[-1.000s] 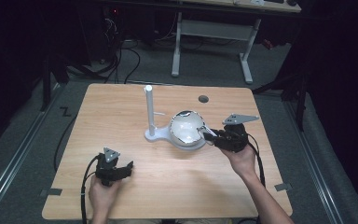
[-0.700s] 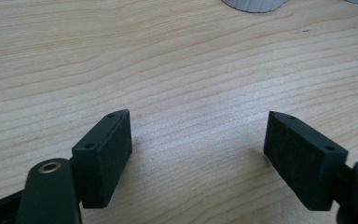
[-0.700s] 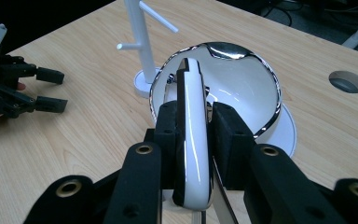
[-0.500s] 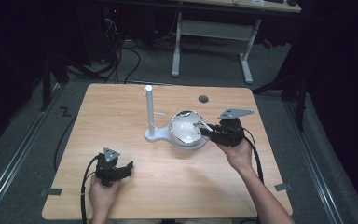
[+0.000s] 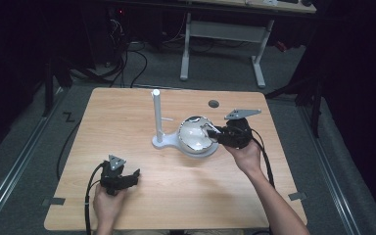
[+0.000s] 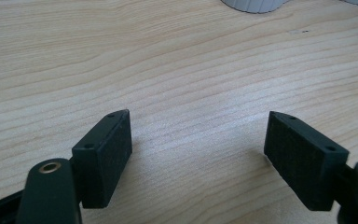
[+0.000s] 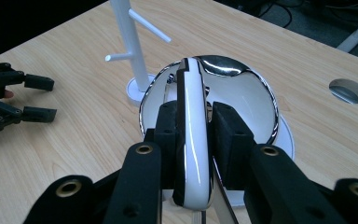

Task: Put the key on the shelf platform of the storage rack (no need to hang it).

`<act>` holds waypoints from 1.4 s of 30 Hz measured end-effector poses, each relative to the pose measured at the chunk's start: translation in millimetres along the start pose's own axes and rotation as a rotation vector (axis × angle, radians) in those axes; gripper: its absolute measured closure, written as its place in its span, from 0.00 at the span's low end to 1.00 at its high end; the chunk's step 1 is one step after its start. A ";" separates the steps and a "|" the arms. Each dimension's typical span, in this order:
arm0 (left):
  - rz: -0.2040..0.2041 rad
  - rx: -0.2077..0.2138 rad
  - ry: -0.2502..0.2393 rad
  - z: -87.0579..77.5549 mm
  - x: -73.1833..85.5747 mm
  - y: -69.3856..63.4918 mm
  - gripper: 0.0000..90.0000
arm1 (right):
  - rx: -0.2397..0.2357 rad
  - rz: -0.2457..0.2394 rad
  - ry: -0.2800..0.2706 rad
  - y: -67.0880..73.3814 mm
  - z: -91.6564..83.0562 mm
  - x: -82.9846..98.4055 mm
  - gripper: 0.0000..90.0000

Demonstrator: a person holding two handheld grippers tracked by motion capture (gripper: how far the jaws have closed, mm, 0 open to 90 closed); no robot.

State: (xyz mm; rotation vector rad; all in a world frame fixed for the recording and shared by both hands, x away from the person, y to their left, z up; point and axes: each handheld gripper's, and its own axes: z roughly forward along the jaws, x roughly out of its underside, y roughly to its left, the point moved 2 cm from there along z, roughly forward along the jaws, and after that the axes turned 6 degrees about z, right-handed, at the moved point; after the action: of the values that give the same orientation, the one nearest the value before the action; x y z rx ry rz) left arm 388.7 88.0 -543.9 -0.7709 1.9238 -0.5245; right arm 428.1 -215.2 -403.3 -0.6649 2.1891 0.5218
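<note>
A shiny chrome cup (image 5: pixel 192 133) (image 7: pixel 242 93) sits beside a white peg stand (image 5: pixel 155 115) (image 7: pixel 129 51) near the table's middle. My right gripper (image 5: pixel 211 132) (image 7: pixel 193 122) is shut on the cup's glossy white handle (image 7: pixel 193 140), pads pressed on both its sides. A white round base (image 5: pixel 201 152) (image 7: pixel 284 137) shows under the cup. Whether the cup rests on it or hangs just above, I cannot tell. My left gripper (image 5: pixel 132 175) (image 6: pixel 198 140) lies low over bare wood at the front left, open, nothing between its pads; the right gripper view has it at the left edge (image 7: pixel 39 98).
A round cable hole (image 5: pixel 213 103) (image 7: pixel 348 90) sits in the table behind the cup. The stand has two short pegs (image 7: pixel 151 28) sticking out. Bare wood lies in front and at the left. Dark floor, cables and a desk frame (image 5: pixel 223 34) lie beyond the far edge.
My right gripper, still shut on the handle, has shifted a little away from the person and slightly left. The left gripper has stayed put.
</note>
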 end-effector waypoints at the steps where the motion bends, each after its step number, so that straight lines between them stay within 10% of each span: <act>1: -0.001 0.001 0.001 0.0 0.0 0.0 0.26 | -0.001 -0.001 0.000 -0.2 0.9 -1.1 0.82; 42: -0.004 -0.001 0.001 -0.2 -0.2 0.0 0.26 | 0.000 0.009 0.096 -6.3 45.0 -10.5 0.81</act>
State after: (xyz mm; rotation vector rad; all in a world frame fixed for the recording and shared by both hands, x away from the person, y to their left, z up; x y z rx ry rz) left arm 388.7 88.1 -543.7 -0.7747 1.9242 -0.5269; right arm 462.9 -192.1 -423.8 -0.6930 2.2828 0.5038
